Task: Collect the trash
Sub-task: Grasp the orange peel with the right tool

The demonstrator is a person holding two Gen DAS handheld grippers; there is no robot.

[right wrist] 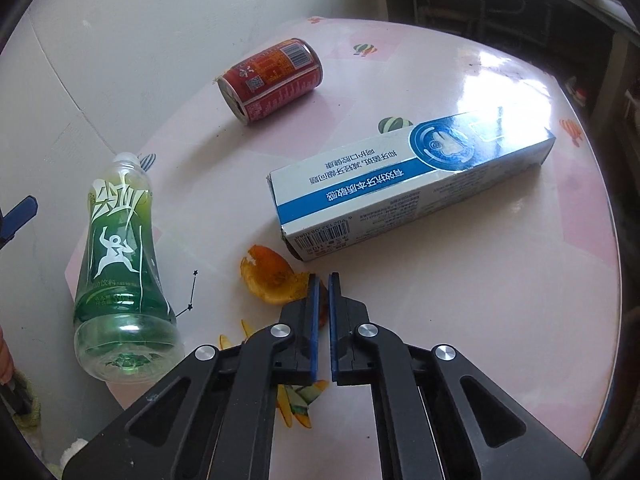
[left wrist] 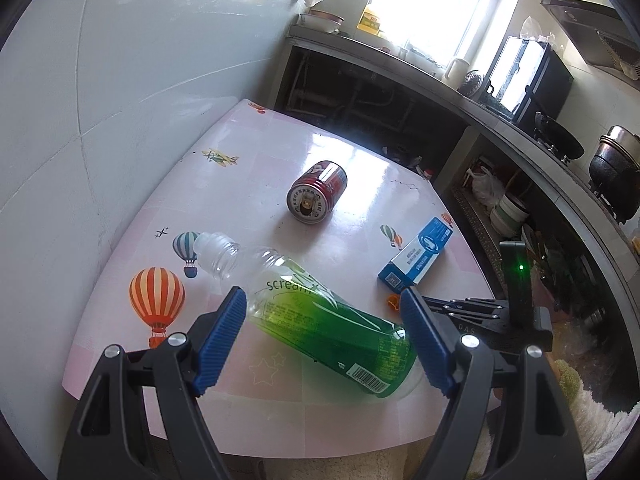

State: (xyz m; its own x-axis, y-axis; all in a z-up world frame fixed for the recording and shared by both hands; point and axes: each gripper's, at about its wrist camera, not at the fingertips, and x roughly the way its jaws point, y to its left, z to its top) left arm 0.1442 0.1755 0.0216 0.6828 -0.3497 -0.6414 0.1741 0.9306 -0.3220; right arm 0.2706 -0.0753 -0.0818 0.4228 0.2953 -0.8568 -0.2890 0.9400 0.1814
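Left wrist view: the left gripper (left wrist: 320,320) hangs over the green bottle (left wrist: 332,328), which lies uncapped on its side on the pink desk (left wrist: 248,152).
Left jaws: spread wide, one blue pad on each side of the bottle, neither pressing it as far as can be seen.
Other trash here: a red can (left wrist: 318,191) on its side further back; a blue-and-white box (left wrist: 416,256) to the right; a scrap of orange peel (left wrist: 393,301) just past the right pad.
Right wrist view: the right gripper (right wrist: 323,284) points down at the peel (right wrist: 269,276), just beside the box (right wrist: 408,184).
Right jaws: pressed together, a thin slit between the pads; whether they pinch the peel's edge I cannot tell, as the tips cover it.
Rest of view: bottle (right wrist: 118,264) at left, can (right wrist: 272,80) beyond.
Doing it well, left: probably centre the pads on the bottle's labelled waist, square to its axis, so the smooth round body does not squirt out.
Doing it well, right: lift slowly and check that the thin peel comes along.
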